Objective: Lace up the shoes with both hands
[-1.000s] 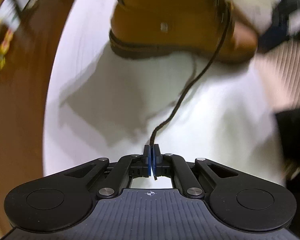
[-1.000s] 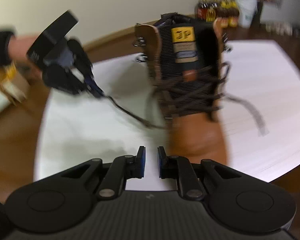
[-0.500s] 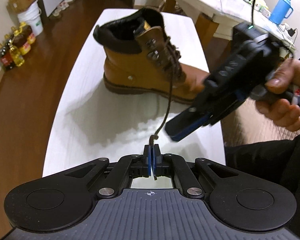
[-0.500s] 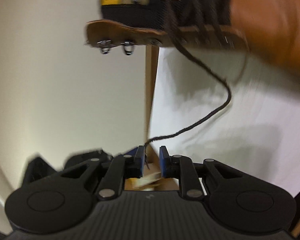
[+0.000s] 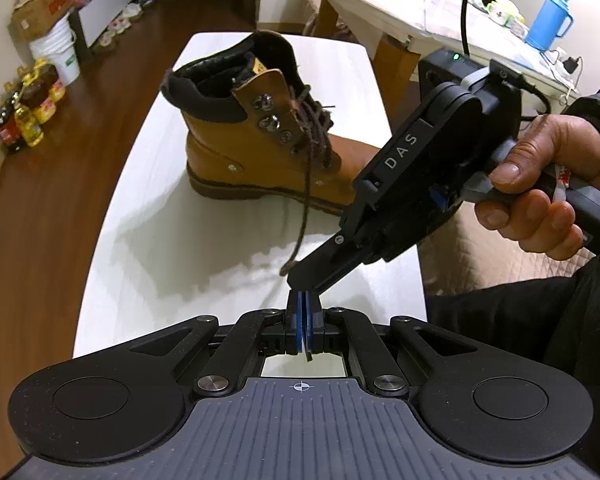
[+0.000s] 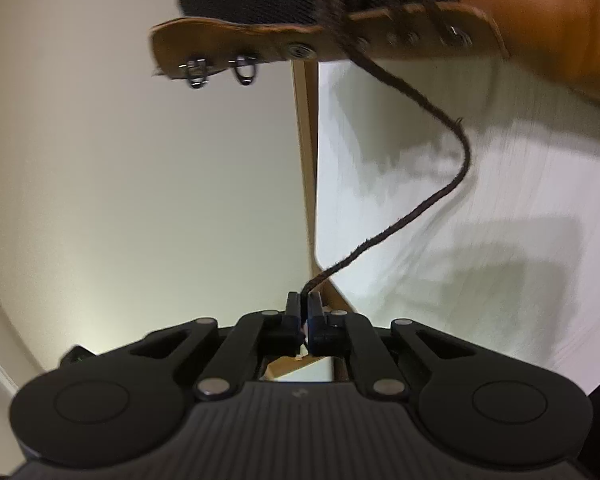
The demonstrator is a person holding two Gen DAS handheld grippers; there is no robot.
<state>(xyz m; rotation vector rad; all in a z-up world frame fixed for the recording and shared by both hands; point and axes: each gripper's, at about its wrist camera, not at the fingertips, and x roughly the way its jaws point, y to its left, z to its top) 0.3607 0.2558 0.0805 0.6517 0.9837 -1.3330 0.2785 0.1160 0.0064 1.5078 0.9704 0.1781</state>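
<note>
Surface: white table (image 5: 228,264), tan boot (image 5: 260,148) mid-table toward far end.
Lace: brown lace (image 5: 305,208) runs from boot to both grippers.
Left gripper (image 5: 304,312): clamped on lace end.
Right gripper (image 6: 304,305): jaws closing, lace between them, tips just above left's.

I saw a bright, sharp left view. The boot (image 5: 260,136) threw a soft grey shadow on the white tabletop (image 5: 148,216). Straight lines bent near the edges. My right view was blurry, and the boot (image 6: 532,20) there looked smeared.
</note>
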